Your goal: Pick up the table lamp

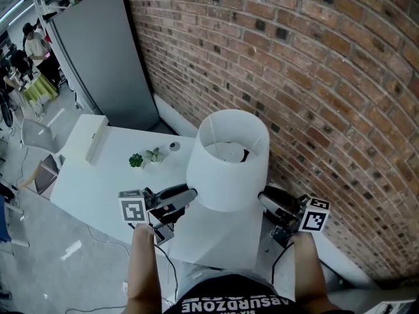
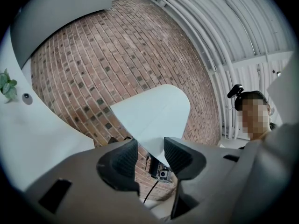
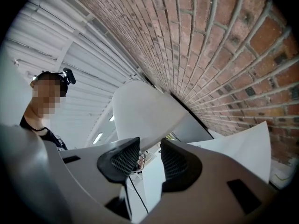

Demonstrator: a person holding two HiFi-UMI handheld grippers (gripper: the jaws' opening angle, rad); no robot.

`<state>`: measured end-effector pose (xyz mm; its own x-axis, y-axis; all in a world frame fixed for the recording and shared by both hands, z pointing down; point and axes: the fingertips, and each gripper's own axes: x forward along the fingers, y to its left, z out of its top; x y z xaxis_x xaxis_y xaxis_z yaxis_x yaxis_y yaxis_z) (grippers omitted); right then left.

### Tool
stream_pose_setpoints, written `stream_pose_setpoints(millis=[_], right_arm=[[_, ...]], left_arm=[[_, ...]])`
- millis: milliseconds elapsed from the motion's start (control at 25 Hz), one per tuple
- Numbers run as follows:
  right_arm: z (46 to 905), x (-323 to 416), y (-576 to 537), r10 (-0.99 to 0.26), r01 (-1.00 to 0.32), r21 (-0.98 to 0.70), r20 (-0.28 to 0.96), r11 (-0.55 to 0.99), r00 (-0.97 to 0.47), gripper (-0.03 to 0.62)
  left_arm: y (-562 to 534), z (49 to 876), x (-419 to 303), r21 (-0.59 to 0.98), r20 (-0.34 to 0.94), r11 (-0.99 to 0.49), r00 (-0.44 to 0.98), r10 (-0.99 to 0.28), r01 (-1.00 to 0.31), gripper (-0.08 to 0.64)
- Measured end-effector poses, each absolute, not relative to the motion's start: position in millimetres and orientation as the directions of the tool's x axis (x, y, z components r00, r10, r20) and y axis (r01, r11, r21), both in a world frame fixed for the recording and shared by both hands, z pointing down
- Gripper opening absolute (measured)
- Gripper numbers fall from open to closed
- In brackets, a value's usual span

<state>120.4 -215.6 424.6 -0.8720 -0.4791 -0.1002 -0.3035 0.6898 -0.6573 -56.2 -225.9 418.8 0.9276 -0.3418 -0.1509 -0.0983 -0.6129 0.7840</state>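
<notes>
Head view: I see the table lamp [image 1: 228, 159] over the white table's [image 1: 98, 188] near corner, beside the brick wall [image 1: 314, 97]. Its shade [image 1: 226, 182] covers both jaw tips and the base.
Left gripper view: left gripper [image 2: 151, 143] pads [image 2: 124, 157] pinch the shade's lower edge.
Right gripper view: right gripper [image 3: 150, 146] likewise clamped on the shade.
Small plant [image 1: 136, 160] sits well behind.

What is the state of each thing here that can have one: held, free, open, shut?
lampshade: upright, gripped at its lower rim on both sides.
left gripper: shut on the lampshade.
right gripper: shut on the lampshade.
lamp base: hidden under the lampshade; on the table or lifted, cannot tell.
small green plant: upright on the table, untouched.
</notes>
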Motion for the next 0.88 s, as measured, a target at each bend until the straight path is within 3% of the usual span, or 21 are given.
stream_pose_setpoints(millis=[880], right_arm=[[409, 115, -212, -0.468, -0.308, -0.627, -0.103, 0.715, -0.878, 0.141]], left_arm=[[-222, 396, -59, 0.739, -0.172, -0.667, 0.932, -0.32, -0.093, 0.176]])
